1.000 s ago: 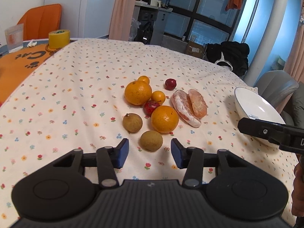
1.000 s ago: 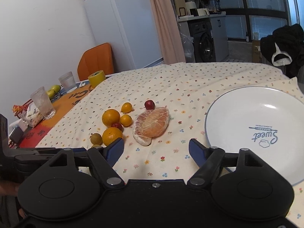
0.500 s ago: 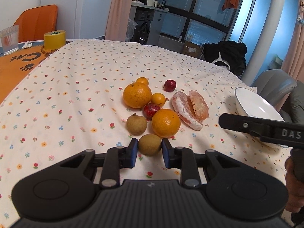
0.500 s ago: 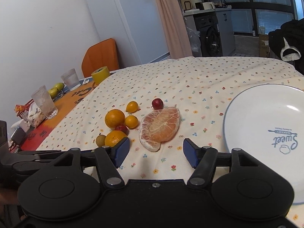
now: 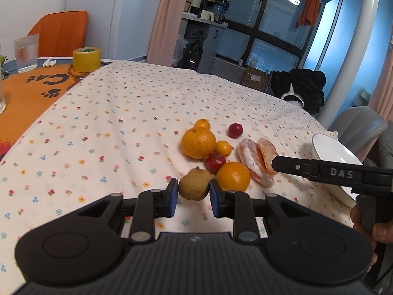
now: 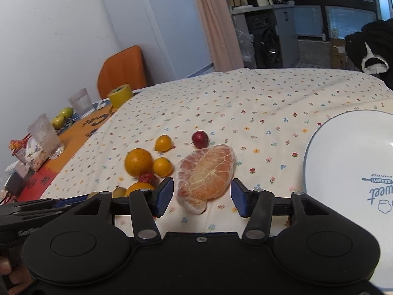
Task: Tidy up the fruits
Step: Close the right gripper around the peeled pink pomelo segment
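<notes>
Fruit lies on a flowered tablecloth [image 5: 118, 113]: two oranges [image 5: 198, 142], small kumquats [image 5: 223, 147], two red fruits [image 5: 235, 130], peeled pomelo segments [image 5: 255, 164] and brown round fruit. My left gripper [image 5: 193, 194] is shut on a brown fruit [image 5: 194, 184] at the near edge of the pile. In the right wrist view my right gripper [image 6: 202, 198] stands open, its blue pads either side of the near end of the pomelo [image 6: 206, 172], apart from it. A white plate [image 6: 343, 159] lies to the right. The right gripper's finger [image 5: 331, 172] crosses the left wrist view.
A yellow tape roll [image 5: 86, 59] and a glass [image 5: 26, 52] stand on an orange mat [image 5: 29, 91] at the far left. More glasses [image 6: 45, 136] and green fruit [image 6: 62, 116] sit there too. A grey chair [image 5: 356, 127] stands beyond the plate [image 5: 329, 147].
My left gripper moved up to the nearest brown fruit and shut on it. My right gripper moved forward and left until its open fingers flank the pomelo.
</notes>
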Demonstrator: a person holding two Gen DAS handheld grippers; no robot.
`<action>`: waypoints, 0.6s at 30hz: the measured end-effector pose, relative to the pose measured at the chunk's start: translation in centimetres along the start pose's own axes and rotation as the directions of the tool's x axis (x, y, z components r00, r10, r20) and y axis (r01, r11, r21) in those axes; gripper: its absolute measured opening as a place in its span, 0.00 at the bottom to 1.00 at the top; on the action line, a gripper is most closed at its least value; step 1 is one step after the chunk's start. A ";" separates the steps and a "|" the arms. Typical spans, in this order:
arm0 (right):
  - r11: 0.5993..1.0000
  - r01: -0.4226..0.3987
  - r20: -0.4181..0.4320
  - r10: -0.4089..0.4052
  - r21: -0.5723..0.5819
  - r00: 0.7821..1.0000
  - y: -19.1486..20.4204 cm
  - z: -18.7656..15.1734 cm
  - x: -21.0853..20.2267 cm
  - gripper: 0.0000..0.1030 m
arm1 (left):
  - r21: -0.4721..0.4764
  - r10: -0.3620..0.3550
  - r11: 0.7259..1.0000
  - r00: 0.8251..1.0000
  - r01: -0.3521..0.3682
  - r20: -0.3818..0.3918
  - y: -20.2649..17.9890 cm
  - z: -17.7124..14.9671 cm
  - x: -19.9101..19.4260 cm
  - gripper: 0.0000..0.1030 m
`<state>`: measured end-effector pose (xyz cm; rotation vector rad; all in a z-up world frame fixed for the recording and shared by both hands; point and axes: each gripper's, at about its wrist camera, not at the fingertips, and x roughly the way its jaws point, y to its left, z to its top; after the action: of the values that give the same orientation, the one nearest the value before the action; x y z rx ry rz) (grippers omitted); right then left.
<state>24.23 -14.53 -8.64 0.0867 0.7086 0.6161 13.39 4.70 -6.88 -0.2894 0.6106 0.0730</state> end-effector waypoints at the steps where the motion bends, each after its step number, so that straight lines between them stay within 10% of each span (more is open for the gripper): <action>1: 1.000 0.002 -0.006 -0.002 0.005 1.000 0.0 0.1 0.3 0.50 | -0.001 0.002 1.000 1.000 -0.002 0.002 0.2 0.1 0.0 0.25; 18: 0.998 0.044 -0.053 -0.042 0.044 0.998 -0.4 1.3 3.2 0.38 | -0.044 0.027 0.999 0.999 -0.026 0.024 2.0 0.3 -0.5 0.25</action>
<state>27.14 -12.90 -9.64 0.0972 0.7732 0.5627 12.79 6.73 -6.86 -0.3221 0.5885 0.1155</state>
